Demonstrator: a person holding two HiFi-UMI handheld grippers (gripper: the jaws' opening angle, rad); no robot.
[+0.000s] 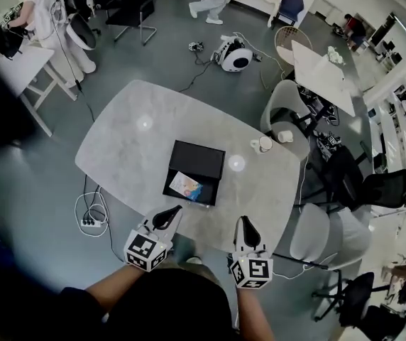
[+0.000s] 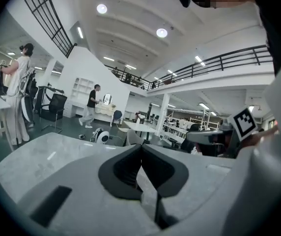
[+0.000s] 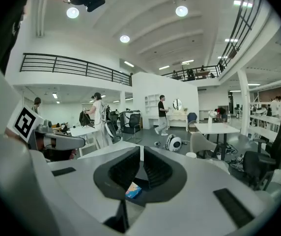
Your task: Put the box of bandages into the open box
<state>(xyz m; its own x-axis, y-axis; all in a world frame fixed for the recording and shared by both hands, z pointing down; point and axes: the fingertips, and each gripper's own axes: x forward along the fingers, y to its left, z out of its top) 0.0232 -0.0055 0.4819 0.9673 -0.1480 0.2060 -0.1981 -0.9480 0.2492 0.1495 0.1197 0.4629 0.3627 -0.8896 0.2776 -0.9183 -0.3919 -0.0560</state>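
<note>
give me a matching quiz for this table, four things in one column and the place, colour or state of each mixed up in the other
1 box of bandages
2 open box
3 cup
4 right gripper

a black, on the table
b jaws together, nothing held
c lying inside the open box
d white, to the right of the open box

Pairs: 1-c, 2-a, 3-d, 4-b

This is a large open-plan office or lab hall: a black-railed mezzanine (image 3: pixel 76 68) runs under a high white ceiling (image 3: pixel 150 23) with recessed lights (image 3: pixel 125 39). On the grey floor (image 1: pixel 153 55) stand white tables (image 3: pixel 219 128), black office chairs (image 1: pixel 135 6), a round white machine (image 1: pixel 233 54) and trailing cables (image 1: pixel 93 206).
</note>
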